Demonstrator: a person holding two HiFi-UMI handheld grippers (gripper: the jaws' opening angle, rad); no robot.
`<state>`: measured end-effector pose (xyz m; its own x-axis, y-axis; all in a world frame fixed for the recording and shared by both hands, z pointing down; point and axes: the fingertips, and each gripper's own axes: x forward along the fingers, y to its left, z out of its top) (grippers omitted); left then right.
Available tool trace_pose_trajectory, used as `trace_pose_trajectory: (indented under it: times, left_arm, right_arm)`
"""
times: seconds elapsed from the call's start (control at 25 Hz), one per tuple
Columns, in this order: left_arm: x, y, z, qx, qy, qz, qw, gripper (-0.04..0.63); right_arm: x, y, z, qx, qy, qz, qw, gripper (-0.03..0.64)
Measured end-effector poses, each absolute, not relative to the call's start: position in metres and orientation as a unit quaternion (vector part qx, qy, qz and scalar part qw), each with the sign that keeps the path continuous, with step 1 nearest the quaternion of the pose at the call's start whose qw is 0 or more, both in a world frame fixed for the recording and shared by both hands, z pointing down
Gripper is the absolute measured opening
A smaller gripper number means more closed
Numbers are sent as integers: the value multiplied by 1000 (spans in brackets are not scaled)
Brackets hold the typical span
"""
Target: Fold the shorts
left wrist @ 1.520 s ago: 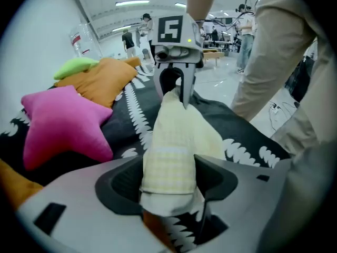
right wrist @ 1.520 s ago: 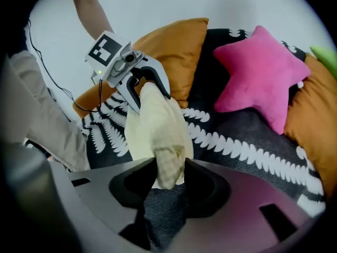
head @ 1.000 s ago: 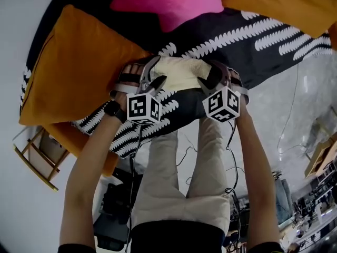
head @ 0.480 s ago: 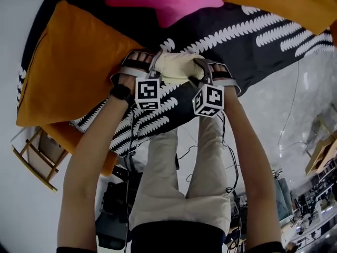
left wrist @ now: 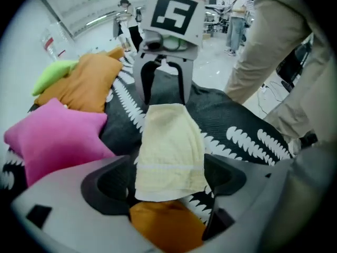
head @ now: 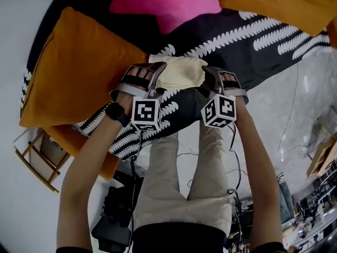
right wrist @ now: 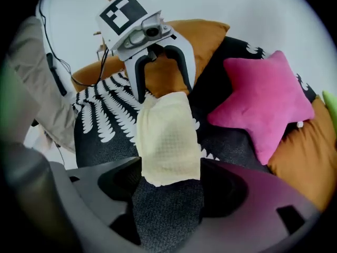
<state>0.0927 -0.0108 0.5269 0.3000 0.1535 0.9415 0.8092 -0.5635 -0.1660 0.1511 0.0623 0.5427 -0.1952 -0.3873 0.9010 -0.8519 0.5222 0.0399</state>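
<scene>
Shorts (head: 179,73), pale yellow and folded into a small oblong, lie flat on a dark leaf-patterned blanket (head: 263,41), long axis running from the left gripper (left wrist: 167,186) to the right gripper (right wrist: 168,186), one end between each pair of jaws, which have just been opening and stand wide, gripping nothing.

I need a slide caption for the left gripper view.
Jaws of the left gripper, just opening, straddle folded cream shorts on a patterned cover.
</scene>
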Motion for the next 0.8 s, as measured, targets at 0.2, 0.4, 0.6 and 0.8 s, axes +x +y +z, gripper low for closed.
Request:
trace_pose_trajectory:
  times: [0.2,0.4,0.6,0.8]
  left_arm:
    - [77,-4,584,-694,-350,-527,343,431]
    - [87,-11,588,-686,-342,-546,340,433]
    - [70,-4,464,-781,-221,-504,296,431]
    - [69,16,276,-862,-95,-448,217,431]
  right_arm:
    - [146,62,592,374,-736,219,521,328]
    - [150,56,588,365,-735,224,526,336]
    - [153,74,460,439,-721,231,483,352]
    - [188,100,273,550,-696,212,410,356]
